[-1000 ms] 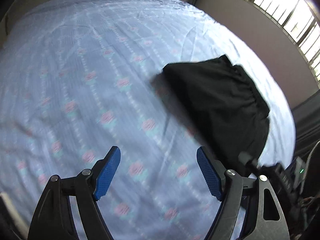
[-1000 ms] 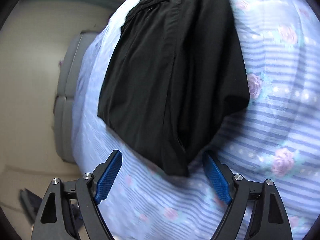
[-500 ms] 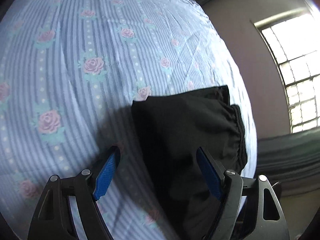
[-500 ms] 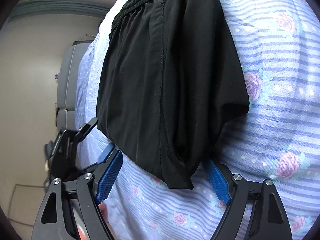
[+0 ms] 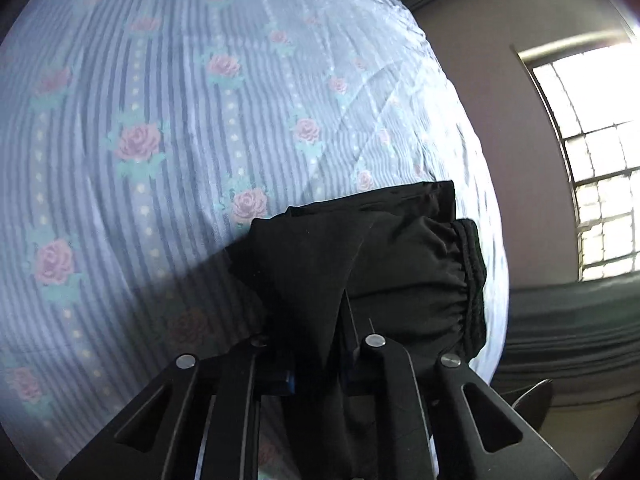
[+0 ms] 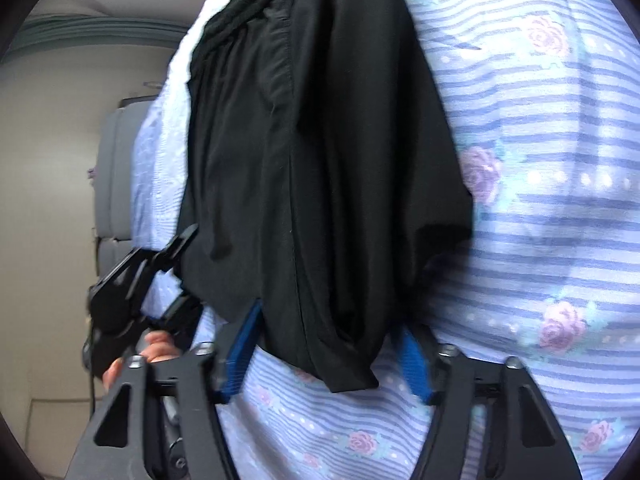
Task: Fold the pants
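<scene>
The left claw (image 5: 316, 364) angles down at the near edge of the black pants (image 5: 360, 264) on the flowered bed sheet (image 5: 160, 128), jaws closing, cloth pinched between them; the right claw (image 6: 326, 356) tilts down likewise, jaws closing around the hem (image 6: 344, 376), pads not yet pressing; a window (image 5: 600, 168) glows far right.

hidden: left gripper (image 5: 316, 364) pads under black pants (image 5: 360, 264) | cut off: waistband, perhaps, top edge of right view
</scene>
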A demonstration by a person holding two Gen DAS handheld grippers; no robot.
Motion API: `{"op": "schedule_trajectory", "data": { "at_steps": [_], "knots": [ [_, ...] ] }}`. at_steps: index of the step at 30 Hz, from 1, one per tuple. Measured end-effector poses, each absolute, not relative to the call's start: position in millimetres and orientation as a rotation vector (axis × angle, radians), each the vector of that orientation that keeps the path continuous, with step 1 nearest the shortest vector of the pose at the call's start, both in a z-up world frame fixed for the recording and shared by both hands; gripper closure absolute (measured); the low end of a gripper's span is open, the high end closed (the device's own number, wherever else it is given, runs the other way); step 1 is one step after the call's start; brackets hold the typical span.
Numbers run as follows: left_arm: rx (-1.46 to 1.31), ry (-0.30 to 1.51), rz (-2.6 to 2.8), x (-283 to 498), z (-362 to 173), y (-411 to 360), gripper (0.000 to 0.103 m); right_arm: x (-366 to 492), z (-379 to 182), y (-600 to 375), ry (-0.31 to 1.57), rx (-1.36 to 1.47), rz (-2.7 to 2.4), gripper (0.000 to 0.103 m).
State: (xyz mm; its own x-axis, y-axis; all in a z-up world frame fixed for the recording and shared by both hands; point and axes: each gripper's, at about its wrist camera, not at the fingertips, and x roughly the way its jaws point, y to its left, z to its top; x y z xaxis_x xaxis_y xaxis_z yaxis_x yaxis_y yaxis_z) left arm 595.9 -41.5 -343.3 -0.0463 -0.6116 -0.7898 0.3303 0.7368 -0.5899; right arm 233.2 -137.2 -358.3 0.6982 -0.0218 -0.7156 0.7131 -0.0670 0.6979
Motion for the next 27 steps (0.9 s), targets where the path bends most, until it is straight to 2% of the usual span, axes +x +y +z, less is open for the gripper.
{"op": "schedule_trajectory", "data": {
  "at_steps": [3,5,9,13,21,27],
  "knots": [
    [-0.136,1.367,-0.760,584,-323,-50,0.091,231,-362,-144,0.588,1.565,-0.592,0.085],
    [-0.062,1.322,-0.755,575,-310,-56,0.092,229,-358,-150,0.586,1.581,-0.559,0.088],
    [0.024,1.235,-0.767,550,-281,-57,0.093,221,-315,-156,0.604,1.421,-0.557,0.090],
    [-0.020,1.225,-0.779,533,-251,-50,0.093,209,-255,-168,0.594,1.237,-0.582,0.090],
    [-0.018,1.180,-0.777,490,-179,-28,0.093,166,-182,-177,0.554,1.188,-0.505,0.091],
    [0.008,1.117,-0.745,420,-109,15,0.093,126,-129,-156,0.576,1.129,-0.405,0.091]
  ]
}}
